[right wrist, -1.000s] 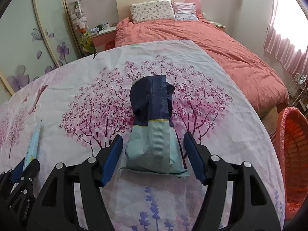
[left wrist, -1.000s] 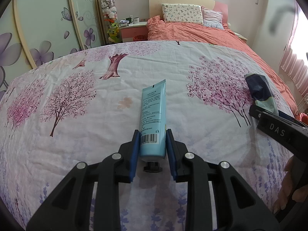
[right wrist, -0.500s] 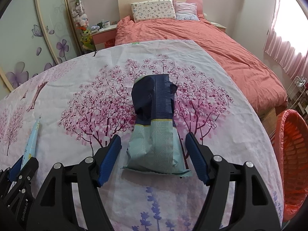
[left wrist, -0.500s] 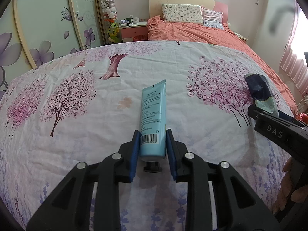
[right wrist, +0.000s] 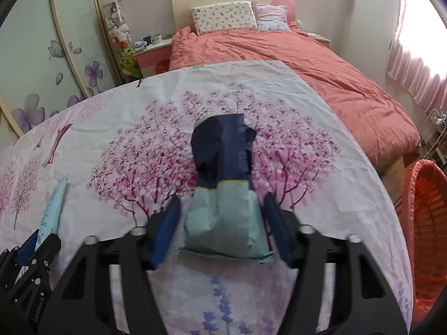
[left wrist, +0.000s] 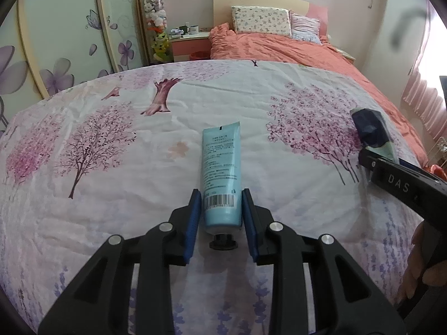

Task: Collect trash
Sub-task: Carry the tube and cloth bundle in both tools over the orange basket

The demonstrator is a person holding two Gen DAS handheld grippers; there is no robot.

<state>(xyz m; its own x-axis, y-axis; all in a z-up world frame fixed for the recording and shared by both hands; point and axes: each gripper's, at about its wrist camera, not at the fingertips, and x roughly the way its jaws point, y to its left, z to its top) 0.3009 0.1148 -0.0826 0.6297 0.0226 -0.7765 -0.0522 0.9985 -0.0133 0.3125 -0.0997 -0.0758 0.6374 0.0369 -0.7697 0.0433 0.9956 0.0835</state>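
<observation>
On the floral sheet (left wrist: 111,209), left tongs (left wrist: 221,201) clamp the tube (left wrist: 222,167); right tongs (right wrist: 222,209) straddle the packet (right wrist: 223,184), parted.

One tube (left wrist: 221,172), one crumpled bag (right wrist: 225,192), one red basket (right wrist: 427,240), two pillows (left wrist: 261,24)

The sheet (left wrist: 111,201) is white, printed with pink blossom trees and purple lavender sprigs. The tube (left wrist: 221,173) is light blue with a black cap and barcode. The packet (right wrist: 226,195) is navy above, pale mint below. The duvet (right wrist: 321,67) is coral, and the basket (right wrist: 427,223) is orange-red.
</observation>
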